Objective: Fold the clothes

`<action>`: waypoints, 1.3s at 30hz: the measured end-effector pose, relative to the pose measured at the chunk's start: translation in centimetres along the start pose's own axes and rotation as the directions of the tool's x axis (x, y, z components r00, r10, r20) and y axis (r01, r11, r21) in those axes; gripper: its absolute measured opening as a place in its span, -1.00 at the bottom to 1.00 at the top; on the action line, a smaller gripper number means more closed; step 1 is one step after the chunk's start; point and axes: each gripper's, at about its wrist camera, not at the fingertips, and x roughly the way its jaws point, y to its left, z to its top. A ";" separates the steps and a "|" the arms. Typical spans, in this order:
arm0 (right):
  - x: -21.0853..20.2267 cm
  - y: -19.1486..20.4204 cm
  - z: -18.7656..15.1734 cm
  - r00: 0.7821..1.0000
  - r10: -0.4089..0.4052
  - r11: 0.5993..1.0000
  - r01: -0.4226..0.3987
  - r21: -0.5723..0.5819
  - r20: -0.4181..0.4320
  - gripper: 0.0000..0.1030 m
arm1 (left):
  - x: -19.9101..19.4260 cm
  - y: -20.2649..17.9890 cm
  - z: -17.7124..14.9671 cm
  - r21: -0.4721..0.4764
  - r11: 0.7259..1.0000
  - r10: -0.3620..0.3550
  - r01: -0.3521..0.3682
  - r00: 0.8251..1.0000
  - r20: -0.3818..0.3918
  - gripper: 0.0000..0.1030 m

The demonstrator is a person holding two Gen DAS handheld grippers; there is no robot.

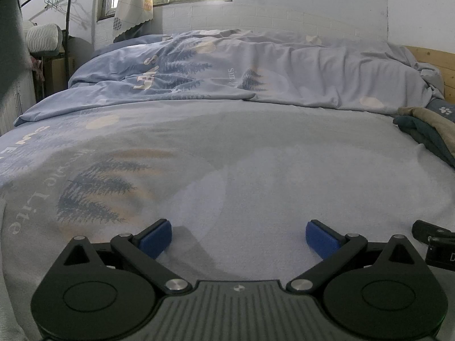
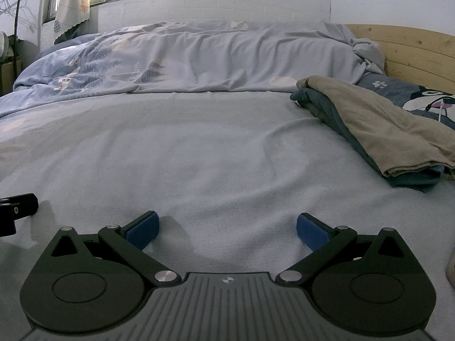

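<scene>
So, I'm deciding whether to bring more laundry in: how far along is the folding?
Two garments, a tan one on a dark teal one, lie stacked on the bed's right side, seemingly folded. Nothing is in hand: left gripper and right gripper rest open and empty. No unfolded clothes are visible.

The bed sheet point(image 2: 216, 147) is showing pale blue, printed with dark blue pine trees, cream circles and white lettering, as is the rumpled duvet point(image 2: 199, 56). The stacked clothes point(image 2: 378, 130) are showing beige over dark teal. The fingers point(image 2: 142, 231) are wearing blue pads on black frames.
</scene>
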 end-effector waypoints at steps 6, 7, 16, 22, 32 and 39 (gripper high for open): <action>0.0 0.0 0.0 1.000 0.000 1.000 0.000 0.000 0.000 1.00 | 0.2 2.3 -0.1 0.000 1.000 0.000 0.000 1.000 0.000 1.00; -0.1 0.0 0.0 1.000 0.000 1.000 0.000 0.000 0.000 1.00 | 0.1 2.7 -0.2 0.000 1.000 0.000 0.000 1.000 -0.001 1.00; -0.1 -0.1 0.0 1.000 0.000 1.000 0.000 0.001 0.000 1.00 | 0.9 3.3 0.0 0.001 1.000 0.001 -0.001 1.000 0.000 1.00; -0.1 -0.1 0.0 1.000 0.000 1.000 0.000 0.001 0.000 1.00 | 1.3 4.7 0.0 0.001 1.000 0.001 -0.001 1.000 0.000 1.00; -0.1 -0.1 0.0 1.000 0.000 1.000 0.000 0.000 0.000 1.00 | 1.2 5.8 -0.4 0.001 1.000 0.001 -0.001 1.000 0.000 1.00; -0.1 -0.1 0.0 1.000 0.000 1.000 0.000 0.000 0.000 1.00 | 1.2 5.7 -0.4 0.001 1.000 0.001 -0.001 1.000 0.000 1.00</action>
